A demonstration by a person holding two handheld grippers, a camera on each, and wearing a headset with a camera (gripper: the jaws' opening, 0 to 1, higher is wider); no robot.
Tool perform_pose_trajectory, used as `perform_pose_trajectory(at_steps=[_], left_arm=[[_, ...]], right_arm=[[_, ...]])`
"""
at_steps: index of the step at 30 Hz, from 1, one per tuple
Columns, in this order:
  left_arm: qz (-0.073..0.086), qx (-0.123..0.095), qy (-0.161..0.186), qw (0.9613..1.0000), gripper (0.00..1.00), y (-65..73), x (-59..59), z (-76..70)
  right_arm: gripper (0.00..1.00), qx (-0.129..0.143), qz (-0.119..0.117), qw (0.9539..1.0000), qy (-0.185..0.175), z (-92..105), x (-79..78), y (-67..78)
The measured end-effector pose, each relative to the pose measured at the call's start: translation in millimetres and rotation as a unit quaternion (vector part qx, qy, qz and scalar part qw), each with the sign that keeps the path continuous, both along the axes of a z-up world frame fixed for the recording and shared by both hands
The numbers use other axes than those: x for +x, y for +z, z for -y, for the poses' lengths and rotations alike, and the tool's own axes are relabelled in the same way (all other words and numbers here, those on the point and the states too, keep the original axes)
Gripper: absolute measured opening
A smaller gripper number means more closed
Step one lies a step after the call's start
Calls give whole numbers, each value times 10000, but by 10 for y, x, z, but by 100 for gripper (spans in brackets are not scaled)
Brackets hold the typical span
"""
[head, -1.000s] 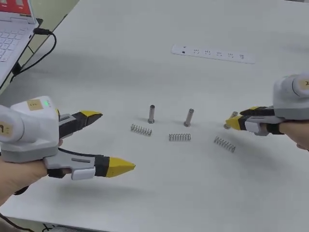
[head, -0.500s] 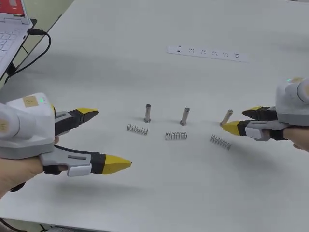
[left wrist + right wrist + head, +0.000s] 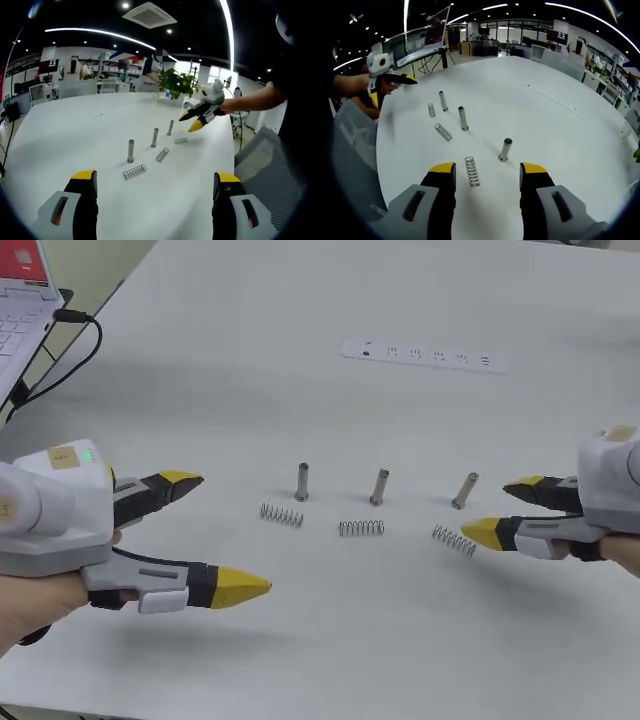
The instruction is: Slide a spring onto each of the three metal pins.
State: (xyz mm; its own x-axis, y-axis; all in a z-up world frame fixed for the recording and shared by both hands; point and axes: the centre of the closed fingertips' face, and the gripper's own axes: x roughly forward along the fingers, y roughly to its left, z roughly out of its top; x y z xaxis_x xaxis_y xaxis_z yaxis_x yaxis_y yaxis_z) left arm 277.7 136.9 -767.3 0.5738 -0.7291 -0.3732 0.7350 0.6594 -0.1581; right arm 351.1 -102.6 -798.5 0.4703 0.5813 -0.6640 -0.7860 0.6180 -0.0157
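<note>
On the white table (image 3: pixel 300 650) three pins stand upright in a row, well apart from each other: the left pin (image 3: pixel 302 481), the middle pin (image 3: pixel 379 487) and the right pin (image 3: pixel 465 490). All three are bare, with no spring on any of them. In front of each pin, on the person's side, one spring lies flat on the table: the left spring (image 3: pixel 281 515), the middle spring (image 3: pixel 361 528) and the right spring (image 3: pixel 453 540). Each spring is near its pin but does not touch it.

The left gripper (image 3: pixel 222 533) hangs above the table at the left, well apart from the left pin, and points toward the row. Its jaws are wide apart and hold nothing.

The right gripper (image 3: pixel 495 508) is at the right end of the row, low over the table. Its jaws are also apart and empty. In the right gripper view the right spring (image 3: pixel 471 171) lies in the gap between the two jaw tips, nearer to one of them. I cannot tell if a tip touches it. The right pin (image 3: pixel 505 149) stands just beyond the spring.

Beyond the pins a power strip (image 3: pixel 425 355) lies flat on the table. At the far left edge there is a laptop (image 3: pixel 20 300) with a black cable (image 3: pixel 85 335) plugged into its side.
</note>
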Motion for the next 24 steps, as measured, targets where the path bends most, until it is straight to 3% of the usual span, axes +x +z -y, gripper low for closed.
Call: perform_pose_trajectory(at_steps=[14,24], left_arm=[[-42,18,-28,10000,93,-19,5,7],[-58,39,-36,10000,93,-37,-24,8]], right_arm=[[45,-398,-26,9979,507,40,-219,-117],[42,-540,28,9959,719,22,-263,-107]])
